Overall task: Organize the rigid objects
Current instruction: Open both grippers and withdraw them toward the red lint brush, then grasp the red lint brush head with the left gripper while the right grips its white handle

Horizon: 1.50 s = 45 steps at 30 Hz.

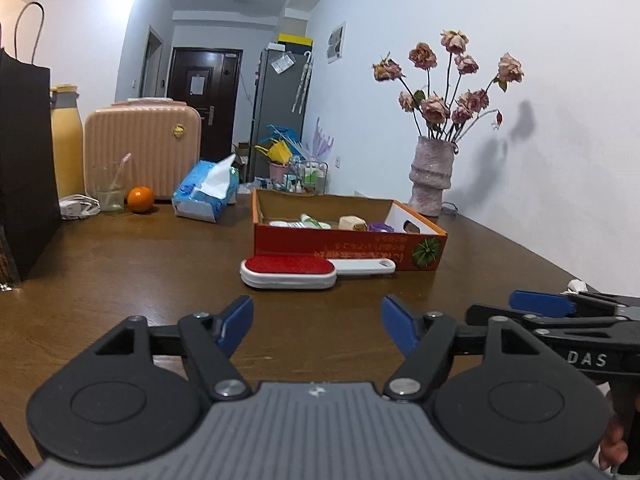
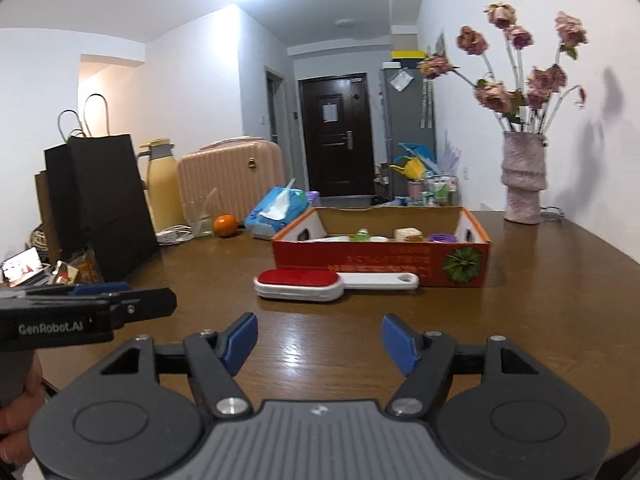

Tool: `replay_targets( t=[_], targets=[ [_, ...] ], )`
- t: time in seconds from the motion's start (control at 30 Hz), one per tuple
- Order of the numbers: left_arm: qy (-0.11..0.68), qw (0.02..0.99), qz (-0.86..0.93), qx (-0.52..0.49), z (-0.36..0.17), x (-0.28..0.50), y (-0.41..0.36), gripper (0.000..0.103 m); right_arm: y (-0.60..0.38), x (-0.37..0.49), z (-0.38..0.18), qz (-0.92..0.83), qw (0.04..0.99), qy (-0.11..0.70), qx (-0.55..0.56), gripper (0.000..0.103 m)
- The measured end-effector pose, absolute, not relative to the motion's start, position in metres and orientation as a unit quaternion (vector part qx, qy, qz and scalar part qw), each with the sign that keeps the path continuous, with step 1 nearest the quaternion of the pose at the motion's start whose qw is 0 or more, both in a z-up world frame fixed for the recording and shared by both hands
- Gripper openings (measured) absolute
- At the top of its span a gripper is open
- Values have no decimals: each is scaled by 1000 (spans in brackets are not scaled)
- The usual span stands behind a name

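Note:
A white lint brush with a red pad [image 1: 289,271] [image 2: 300,283] lies on the brown table just in front of an orange cardboard box [image 1: 348,246] [image 2: 380,262]. Inside the box lie several small items, among them a green-capped tube, a beige block and a purple ring. My left gripper [image 1: 317,325] hovers low over the table short of the brush, open, with nothing between its blue pads. My right gripper [image 2: 319,342] is likewise open and empty, also short of the brush. Each gripper shows at the edge of the other's view.
A vase of dried roses [image 1: 432,176] [image 2: 523,178] stands by the wall at the right. At the back left are a tissue pack [image 1: 206,190], an orange [image 1: 140,199], a glass, a pink case [image 1: 142,148], a yellow flask and a black paper bag [image 2: 100,196].

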<state>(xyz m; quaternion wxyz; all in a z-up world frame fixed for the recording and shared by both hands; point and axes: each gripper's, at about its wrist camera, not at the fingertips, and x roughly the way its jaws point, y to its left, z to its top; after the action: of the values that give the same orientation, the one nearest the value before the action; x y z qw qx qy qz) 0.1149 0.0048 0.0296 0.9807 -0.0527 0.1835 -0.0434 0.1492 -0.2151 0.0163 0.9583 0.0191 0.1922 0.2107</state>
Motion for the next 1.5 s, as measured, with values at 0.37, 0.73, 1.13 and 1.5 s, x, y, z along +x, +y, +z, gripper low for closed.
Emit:
replay_targets(
  t=[0.37,0.73,1.13,1.5],
  targets=[
    [206,976,-54,-53,17,125,0,74,-233,165,3,185,960,208,43,68],
    [230,971,-36,-58,6,159,11,74,-233,200,-7,184,956,224,46,68],
    [256,964,-23,-72,0,235,34,73,-229,273,-17,184,951,245,51,68],
    [282,955,-25,-91,-12,315,55,65,-228,355,-22,176,947,264,55,60]
  ],
)
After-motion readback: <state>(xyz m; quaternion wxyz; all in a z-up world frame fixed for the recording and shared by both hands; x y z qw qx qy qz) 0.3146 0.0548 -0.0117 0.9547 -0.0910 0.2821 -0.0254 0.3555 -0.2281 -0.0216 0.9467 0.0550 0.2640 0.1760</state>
